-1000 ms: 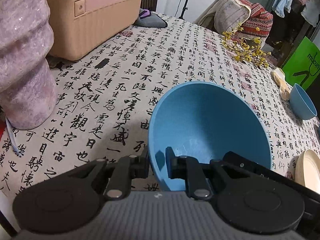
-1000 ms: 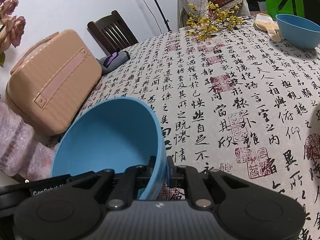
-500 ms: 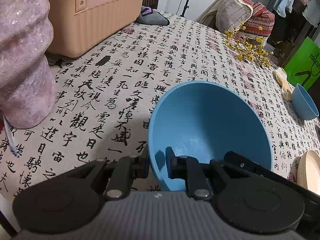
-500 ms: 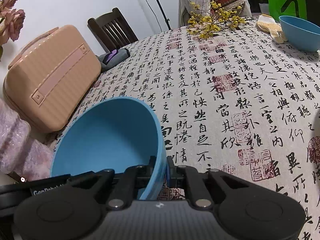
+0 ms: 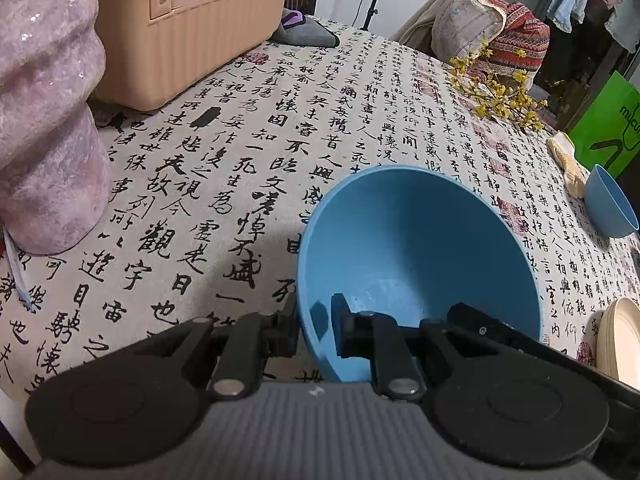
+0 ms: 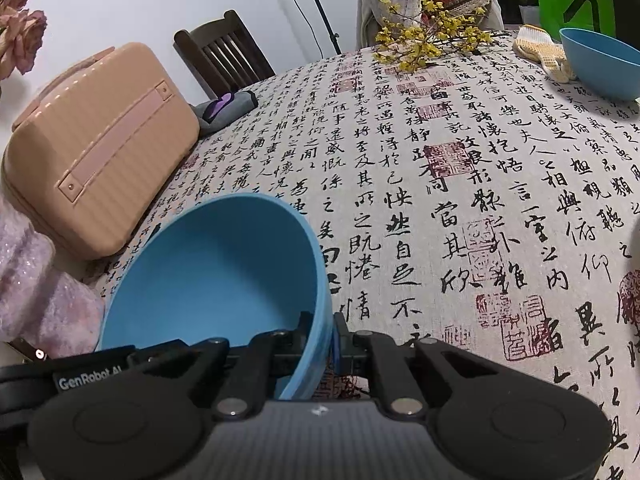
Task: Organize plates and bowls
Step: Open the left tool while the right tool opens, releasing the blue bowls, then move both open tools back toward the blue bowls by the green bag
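While both claws pinch its rim, blue bowl point(image 5: 420, 248) tilted, tablecloth point(image 5: 240, 160) beneath

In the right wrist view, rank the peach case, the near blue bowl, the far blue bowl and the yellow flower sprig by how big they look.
1. Near blue bowl and peach case: alike in the frame, and the bowl's nearness inflates it.
2. Yellow flower sprig.
3. Far blue bowl, partly cut off.
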A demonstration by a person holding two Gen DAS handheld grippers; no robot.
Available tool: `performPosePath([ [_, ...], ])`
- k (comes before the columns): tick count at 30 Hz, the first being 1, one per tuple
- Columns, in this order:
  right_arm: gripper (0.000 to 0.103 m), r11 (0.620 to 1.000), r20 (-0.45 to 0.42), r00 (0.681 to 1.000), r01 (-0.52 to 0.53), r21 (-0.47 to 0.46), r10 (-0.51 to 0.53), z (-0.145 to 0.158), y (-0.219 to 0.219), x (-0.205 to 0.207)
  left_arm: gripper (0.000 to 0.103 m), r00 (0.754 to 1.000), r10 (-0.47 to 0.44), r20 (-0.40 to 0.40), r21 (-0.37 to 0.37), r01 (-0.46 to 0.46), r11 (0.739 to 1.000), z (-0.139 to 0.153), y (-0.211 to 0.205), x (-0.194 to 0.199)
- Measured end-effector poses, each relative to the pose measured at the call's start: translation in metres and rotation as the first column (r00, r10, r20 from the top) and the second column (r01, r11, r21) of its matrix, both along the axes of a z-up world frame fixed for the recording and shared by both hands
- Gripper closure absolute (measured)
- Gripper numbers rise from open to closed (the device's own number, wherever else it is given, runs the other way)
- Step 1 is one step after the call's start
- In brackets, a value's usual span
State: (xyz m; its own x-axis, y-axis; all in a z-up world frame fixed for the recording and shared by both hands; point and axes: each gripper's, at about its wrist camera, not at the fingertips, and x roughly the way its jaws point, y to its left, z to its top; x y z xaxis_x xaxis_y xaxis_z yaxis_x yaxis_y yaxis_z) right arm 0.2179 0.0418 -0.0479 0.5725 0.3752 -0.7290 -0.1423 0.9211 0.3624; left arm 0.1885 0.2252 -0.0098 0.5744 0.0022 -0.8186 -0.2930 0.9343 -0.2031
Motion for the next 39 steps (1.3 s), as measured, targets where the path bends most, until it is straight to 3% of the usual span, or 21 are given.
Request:
performPosePath([
  [6, 0.089, 1.000, 0.020, 1.000, -0.013, 0.006, 0.013, 0.005, -0.002, -0.002, 0.084, 1.000, -0.016, 0.023, 0.016, 0.016, 1.000, 0.006, -0.001, -0.004],
  [13, 0.084, 0.999, 0.077, 0.997, -0.032, 0.026, 0.030, 0.015, -0.010, -0.009, 0.055, 0.994, -0.040, 0.098, 0.042, 0.036, 0.998, 0.024, 0.005, -0.014],
  [15, 0.079, 0.999, 0.106, 0.994, -0.037, 0.027, 0.034, 0.020, -0.014, -0.013, 0.050, 0.991, -0.048, 0.124, 0.044, 0.042, 0.998, 0.029, 0.008, -0.018],
  [17, 0.075, 0.999, 0.137, 0.990, -0.048, 0.026, 0.044, 0.024, -0.019, -0.017, 0.038, 0.986, -0.051, 0.156, 0.049, 0.043, 0.998, 0.034, 0.011, -0.023],
  [19, 0.066, 0.998, 0.173, 0.984, -0.055, 0.024, 0.050, 0.028, -0.025, -0.022, 0.022, 0.978, -0.063, 0.197, 0.070, 0.050, 0.996, 0.039, 0.011, -0.028],
  [21, 0.047, 0.997, 0.207, 0.976, -0.071, 0.022, 0.065, 0.032, -0.029, -0.027, 0.015, 0.969, -0.078, 0.234, 0.090, 0.058, 0.994, 0.043, 0.010, -0.033],
  [22, 0.043, 0.997, 0.225, 0.972, -0.079, 0.017, 0.073, 0.033, -0.031, -0.031, 0.007, 0.965, -0.079, 0.251, 0.097, 0.056, 0.994, 0.045, 0.010, -0.036],
  [24, 0.029, 0.996, 0.257, 0.962, -0.093, 0.010, 0.088, 0.036, -0.035, -0.037, 0.000, 0.952, -0.087, 0.293, 0.105, 0.058, 0.993, 0.049, 0.011, -0.043],
  [27, 0.009, 0.994, 0.326, 0.940, -0.108, -0.004, 0.104, 0.041, -0.041, -0.048, 0.000, 0.938, -0.102, 0.332, 0.124, 0.064, 0.990, 0.052, 0.008, -0.051],
  [29, 0.001, 0.994, 0.367, 0.924, -0.113, -0.012, 0.109, 0.042, -0.047, -0.055, 0.000, 0.927, -0.110, 0.360, 0.140, 0.063, 0.988, 0.053, 0.006, -0.058],
  [32, 0.000, 0.995, 0.395, 0.913, -0.093, -0.034, 0.099, 0.043, -0.054, -0.062, 0.000, 0.915, -0.122, 0.385, 0.168, 0.061, 0.984, 0.053, 0.000, -0.064],
  [39, 0.000, 0.998, 0.442, 0.894, -0.059, -0.037, 0.069, 0.042, -0.073, -0.076, 0.000, 0.891, -0.125, 0.437, 0.140, 0.070, 0.988, 0.046, -0.010, -0.077],
])
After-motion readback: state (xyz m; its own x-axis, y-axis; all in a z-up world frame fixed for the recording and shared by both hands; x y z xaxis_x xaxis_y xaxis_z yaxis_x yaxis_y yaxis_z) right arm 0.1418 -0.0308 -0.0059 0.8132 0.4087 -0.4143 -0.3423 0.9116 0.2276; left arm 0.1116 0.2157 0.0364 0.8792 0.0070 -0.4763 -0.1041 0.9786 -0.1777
